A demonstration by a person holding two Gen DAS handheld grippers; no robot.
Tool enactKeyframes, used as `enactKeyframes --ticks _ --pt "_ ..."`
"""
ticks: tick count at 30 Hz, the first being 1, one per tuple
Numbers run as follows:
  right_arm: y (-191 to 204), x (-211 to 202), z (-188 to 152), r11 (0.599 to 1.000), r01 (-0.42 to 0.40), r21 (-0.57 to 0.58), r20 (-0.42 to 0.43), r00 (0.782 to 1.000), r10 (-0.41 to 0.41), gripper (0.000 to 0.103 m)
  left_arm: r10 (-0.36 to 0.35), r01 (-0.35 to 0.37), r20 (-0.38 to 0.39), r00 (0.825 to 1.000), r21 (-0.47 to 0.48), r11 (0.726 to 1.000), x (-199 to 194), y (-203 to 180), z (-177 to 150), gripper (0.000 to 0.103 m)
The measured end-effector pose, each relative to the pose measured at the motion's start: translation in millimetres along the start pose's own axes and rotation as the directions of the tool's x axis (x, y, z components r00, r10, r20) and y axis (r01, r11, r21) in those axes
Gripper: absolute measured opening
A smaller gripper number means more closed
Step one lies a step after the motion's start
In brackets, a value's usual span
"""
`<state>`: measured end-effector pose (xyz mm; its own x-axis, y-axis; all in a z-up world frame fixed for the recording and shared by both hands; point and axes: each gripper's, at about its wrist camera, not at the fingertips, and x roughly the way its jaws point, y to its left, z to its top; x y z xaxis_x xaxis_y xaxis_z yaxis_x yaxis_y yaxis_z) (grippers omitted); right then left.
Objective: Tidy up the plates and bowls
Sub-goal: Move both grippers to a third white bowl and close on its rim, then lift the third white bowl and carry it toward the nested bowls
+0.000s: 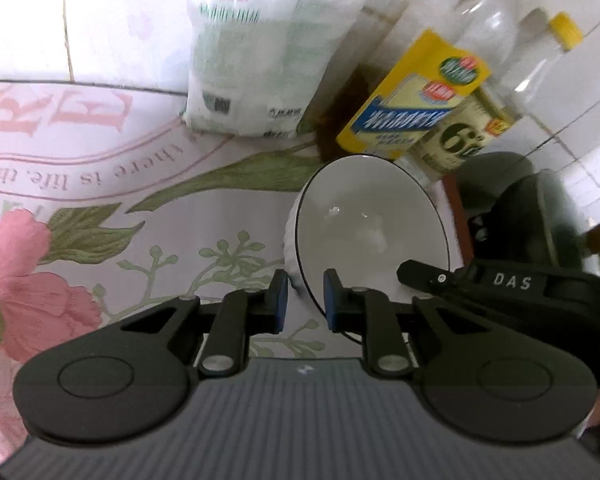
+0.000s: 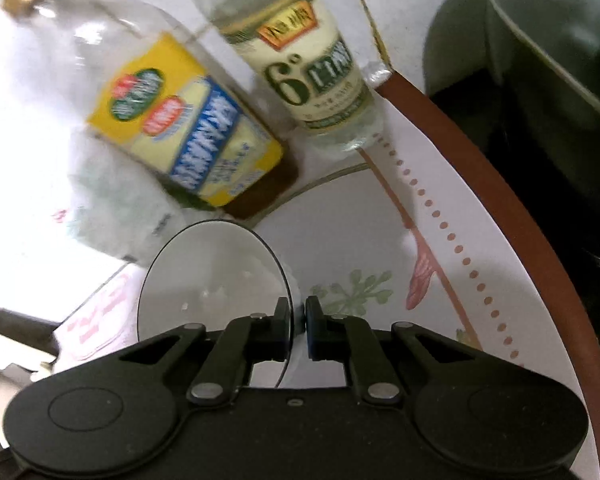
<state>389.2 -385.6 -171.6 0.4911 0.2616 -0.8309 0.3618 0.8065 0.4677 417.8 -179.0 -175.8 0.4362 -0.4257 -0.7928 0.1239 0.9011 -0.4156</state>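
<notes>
A white bowl (image 1: 364,220) with a thin dark rim is tilted on its side over the floral tablecloth (image 1: 100,208). My left gripper (image 1: 305,300) straddles its near rim, one pad outside and one inside, with small gaps to the rim. My right gripper (image 2: 298,330) is shut on the same bowl (image 2: 212,280), pinching its rim on the opposite side; its black body also shows in the left wrist view (image 1: 512,284).
Behind the bowl stand a white plastic bag (image 1: 256,48), a yellow-labelled bottle (image 1: 416,100) and a bottle marked 6° (image 2: 312,68). A dark pot (image 2: 540,92) sits at the right past the table's brown edge (image 2: 500,208). Tiled wall is behind.
</notes>
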Motion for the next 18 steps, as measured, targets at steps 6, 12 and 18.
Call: enactKeyframes --ticks 6,12,18 --pt "8 -40 -16 0.998 -0.024 -0.059 0.019 1.0 0.025 0.012 0.0 -0.002 0.032 0.999 0.04 0.999 -47 -17 -10 0.017" --pt "6 -91 -38 0.99 -0.07 -0.121 0.084 0.993 0.081 0.012 -0.028 0.025 0.048 0.998 0.064 0.998 -95 -31 -33 0.017" --pt "0 -140 -66 0.984 -0.069 -0.162 0.113 0.99 0.088 0.012 -0.051 0.046 0.056 0.997 0.087 0.995 -134 -52 -68 0.017"
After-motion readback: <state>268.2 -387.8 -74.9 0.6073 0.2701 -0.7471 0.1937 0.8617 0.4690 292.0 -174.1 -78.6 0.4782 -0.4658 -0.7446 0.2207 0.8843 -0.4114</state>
